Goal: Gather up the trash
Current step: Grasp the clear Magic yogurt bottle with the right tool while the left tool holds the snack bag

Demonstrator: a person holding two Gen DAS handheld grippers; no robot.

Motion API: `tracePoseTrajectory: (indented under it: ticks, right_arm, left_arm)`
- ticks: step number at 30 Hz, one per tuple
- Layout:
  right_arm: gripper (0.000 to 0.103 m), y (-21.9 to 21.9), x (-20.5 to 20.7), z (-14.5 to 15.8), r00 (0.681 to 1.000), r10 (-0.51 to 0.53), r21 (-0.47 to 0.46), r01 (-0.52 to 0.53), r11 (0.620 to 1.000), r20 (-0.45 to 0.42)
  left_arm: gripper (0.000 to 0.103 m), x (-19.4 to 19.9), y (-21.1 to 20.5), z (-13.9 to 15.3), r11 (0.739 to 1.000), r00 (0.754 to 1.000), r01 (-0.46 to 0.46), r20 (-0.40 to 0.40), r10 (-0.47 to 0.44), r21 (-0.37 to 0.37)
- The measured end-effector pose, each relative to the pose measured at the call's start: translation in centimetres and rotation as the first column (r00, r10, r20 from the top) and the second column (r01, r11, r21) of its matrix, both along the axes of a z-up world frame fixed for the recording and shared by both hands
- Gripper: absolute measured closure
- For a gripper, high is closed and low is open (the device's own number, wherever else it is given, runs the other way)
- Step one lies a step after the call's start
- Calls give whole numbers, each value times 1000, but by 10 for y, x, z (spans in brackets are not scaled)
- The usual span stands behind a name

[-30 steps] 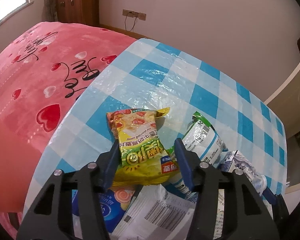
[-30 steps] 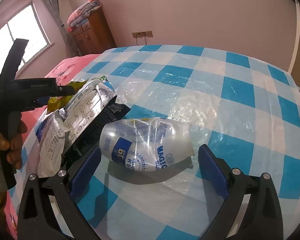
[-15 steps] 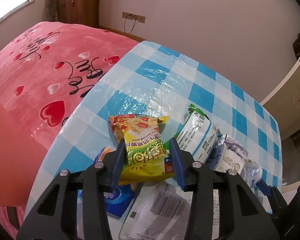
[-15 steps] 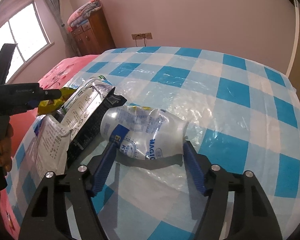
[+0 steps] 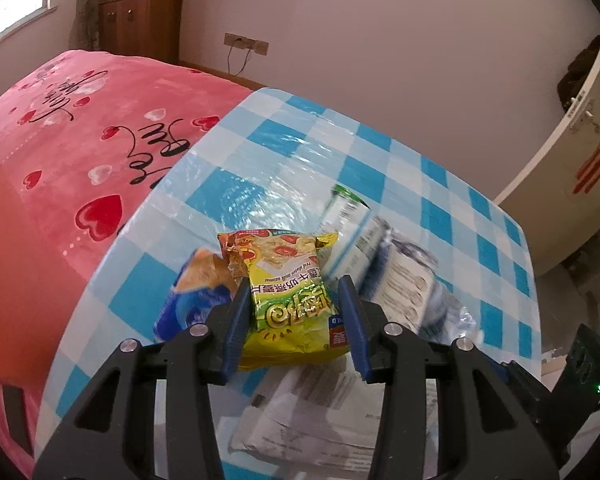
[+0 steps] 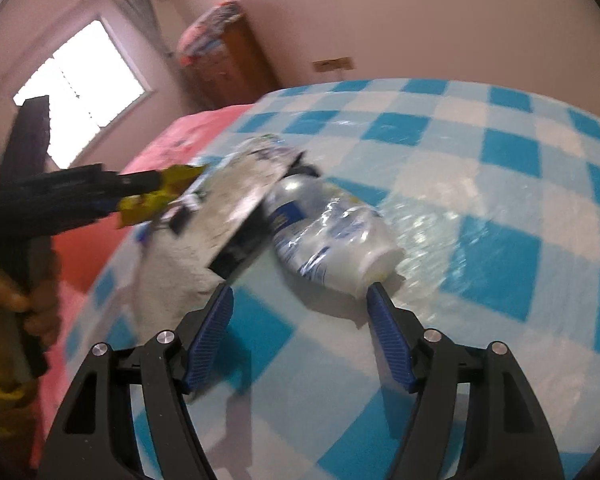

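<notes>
Snack packet (image 5: pixel 290 300) clamped in my left gripper (image 5: pixel 296 312), lifted off bench (image 5: pixel 440 184). Right gripper (image 6: pixel 300 312) fingers just narrowed, part open, gripping nothing; crushed bottle (image 6: pixel 332 236) lies at 12 o'clock.

One yellow snack packet (image 5: pixel 288 300), one blue wrapper (image 5: pixel 192 300), one white printed bag (image 5: pixel 320 412), one silver foil packet (image 6: pixel 240 188) and one crushed clear bottle (image 6: pixel 332 236) are on view. Two grippers appear: left gripper (image 5: pixel 296 320), right gripper (image 6: pixel 300 332).

Yellow snack packet (image 5: pixel 290 304) — "red date milk"
</notes>
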State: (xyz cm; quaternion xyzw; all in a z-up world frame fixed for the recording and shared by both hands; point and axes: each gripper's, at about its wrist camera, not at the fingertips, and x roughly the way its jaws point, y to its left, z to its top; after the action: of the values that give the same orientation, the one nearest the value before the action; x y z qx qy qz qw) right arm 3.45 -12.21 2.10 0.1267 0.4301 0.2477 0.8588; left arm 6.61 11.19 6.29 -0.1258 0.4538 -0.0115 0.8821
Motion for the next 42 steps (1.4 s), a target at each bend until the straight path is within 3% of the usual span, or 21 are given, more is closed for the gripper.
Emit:
tracePoseTrajectory:
  ticks: [3, 6, 8, 13, 18, 20, 26, 30, 35, 42]
  right_arm:
    - [33, -5, -3, 7, 1000, -5, 4, 5, 1000, 23]
    - [31, -12, -1, 12, 996, -66, -63, 70, 996, 61]
    - [21, -15, 3, 11, 992, -99, -108, 106, 988, 72]
    - [13, -5, 16, 8, 993, -89, -140, 99, 985, 75]
    - [13, 5, 32, 1, 996, -70, -177, 77, 981, 49]
    - [13, 12, 35, -1, 998, -51, -194, 59, 979, 44]
    - [13, 27, 38, -6, 999, -25, -246, 36, 969, 48]
    - [29, 27, 37, -6, 997, -48, -271, 62, 961, 56]
    - [31, 28, 32, -6, 996, -59, -285, 75, 955, 65]
    - [32, 28, 16, -3, 993, -91, -296, 110, 949, 80]
  left_arm:
    - [59, -10, -1, 4, 1000, 1000, 15, 12, -14, -18]
    - [65, -21, 0, 9, 999, 999, 26, 31, -25, -30]
    - [65, -27, 0, 12, 998, 999, 36, 42, -34, -45]
    - [65, -33, -5, 7, 997, 997, 66, 29, -65, -38]
    - [45, -32, -10, -7, 996, 996, 84, -9, -83, 30]
    - [43, -29, -10, -13, 995, 997, 78, -17, -77, 61]
    - [43, -15, -12, -35, 994, 994, 87, -67, -82, 69]
    - [53, -14, -12, -37, 995, 995, 80, -59, -76, 60]
    - [62, -17, -8, -37, 997, 997, 68, -49, -66, 44]
    - [64, -27, -4, -35, 998, 998, 61, -28, -60, 9]
